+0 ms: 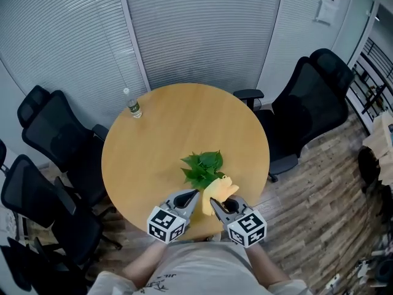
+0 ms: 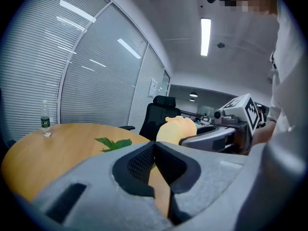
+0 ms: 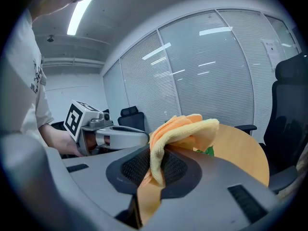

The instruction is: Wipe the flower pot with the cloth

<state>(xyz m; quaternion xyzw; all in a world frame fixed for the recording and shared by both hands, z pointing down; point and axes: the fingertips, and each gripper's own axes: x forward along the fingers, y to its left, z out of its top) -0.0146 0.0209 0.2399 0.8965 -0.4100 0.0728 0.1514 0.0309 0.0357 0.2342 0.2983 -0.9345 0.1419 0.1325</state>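
A plant with green leaves (image 1: 202, 166) stands on the round wooden table (image 1: 166, 134) near its front edge; the leaves hide the flower pot from above. A yellow-orange cloth (image 1: 218, 190) hangs bunched in my right gripper (image 1: 214, 201), which is shut on it just in front of the plant. In the right gripper view the cloth (image 3: 182, 129) folds over the closed jaws of the right gripper (image 3: 155, 159). My left gripper (image 1: 194, 195) is beside it on the left, shut with nothing in it. The left gripper view shows the leaves (image 2: 113, 143), the cloth (image 2: 175, 128) and my left gripper (image 2: 154, 149).
A small water bottle (image 1: 134, 106) stands at the table's far left edge. Black office chairs stand at the left (image 1: 52, 134) and at the right (image 1: 310, 106). Blinds cover the glass wall behind the table.
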